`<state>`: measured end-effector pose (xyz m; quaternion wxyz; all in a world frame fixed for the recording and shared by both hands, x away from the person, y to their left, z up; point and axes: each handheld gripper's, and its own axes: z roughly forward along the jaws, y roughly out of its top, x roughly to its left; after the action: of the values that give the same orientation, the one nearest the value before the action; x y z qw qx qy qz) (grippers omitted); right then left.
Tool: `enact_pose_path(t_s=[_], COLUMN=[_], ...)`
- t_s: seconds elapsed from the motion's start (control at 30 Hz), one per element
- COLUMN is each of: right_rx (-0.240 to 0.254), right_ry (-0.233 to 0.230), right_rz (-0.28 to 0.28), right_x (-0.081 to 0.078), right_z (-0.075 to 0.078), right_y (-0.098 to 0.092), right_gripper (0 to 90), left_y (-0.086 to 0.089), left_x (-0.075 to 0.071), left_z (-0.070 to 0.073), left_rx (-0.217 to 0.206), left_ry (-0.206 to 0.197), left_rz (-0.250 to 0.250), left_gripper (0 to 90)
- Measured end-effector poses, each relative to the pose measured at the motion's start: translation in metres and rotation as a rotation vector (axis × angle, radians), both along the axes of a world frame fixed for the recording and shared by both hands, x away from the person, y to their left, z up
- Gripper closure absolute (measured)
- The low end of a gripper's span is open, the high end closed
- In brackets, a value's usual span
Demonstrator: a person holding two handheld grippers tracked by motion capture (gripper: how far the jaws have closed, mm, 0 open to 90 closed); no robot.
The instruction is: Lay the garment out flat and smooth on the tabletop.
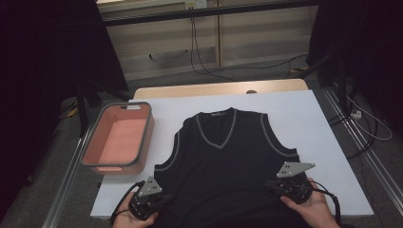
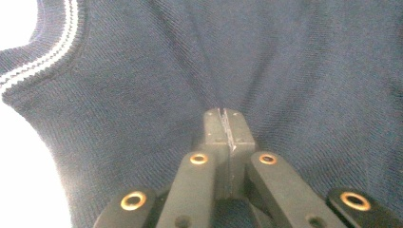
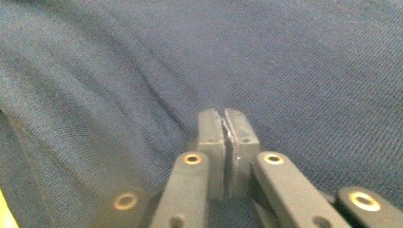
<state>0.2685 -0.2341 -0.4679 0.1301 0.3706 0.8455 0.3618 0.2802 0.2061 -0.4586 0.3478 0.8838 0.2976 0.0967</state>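
A dark navy sleeveless V-neck vest (image 1: 223, 161) with white trim lies flat, neck away from me, on the white table top (image 1: 313, 123). My left gripper (image 1: 164, 197) rests at the vest's lower left side, below the armhole. In the left gripper view its jaws (image 2: 222, 114) are pressed together, and creases in the knit (image 2: 294, 61) run into their tips; the striped armhole edge (image 2: 43, 61) is at upper left. My right gripper (image 1: 269, 185) sits at the vest's lower right side. Its jaws (image 3: 224, 114) are also together, with folds of cloth (image 3: 294, 57) drawn toward them.
A pink basket with a grey rim (image 1: 119, 105) stands empty on the left of the table, beside the vest. The table's wooden far edge (image 1: 218, 89) lies beyond the white sheet. Cables trail across the floor behind and to the right.
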Motion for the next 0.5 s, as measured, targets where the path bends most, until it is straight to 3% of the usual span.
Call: enact_pose_path(t_s=[0.2, 0.27, 0.5], right_rx=[0.005, -0.002, -0.014], right_ry=[0.004, -0.004, -0.003], right_rz=[0.003, 0.006, 0.010], right_x=[0.000, -0.001, -0.010], right_z=[0.000, 0.000, 0.001], right_y=[0.000, 0.000, 0.000], right_gripper=[88.7, 89.1, 89.5], left_y=[-0.002, -0.004, -0.023], left_x=[0.001, 0.001, 0.003], left_z=[0.000, 0.001, 0.001], left_rx=[-0.015, -0.043, -0.019], left_ry=[-0.025, -0.033, -0.064], left_rz=[-0.010, -0.020, -0.045], left_gripper=[86.3, 79.8, 62.1])
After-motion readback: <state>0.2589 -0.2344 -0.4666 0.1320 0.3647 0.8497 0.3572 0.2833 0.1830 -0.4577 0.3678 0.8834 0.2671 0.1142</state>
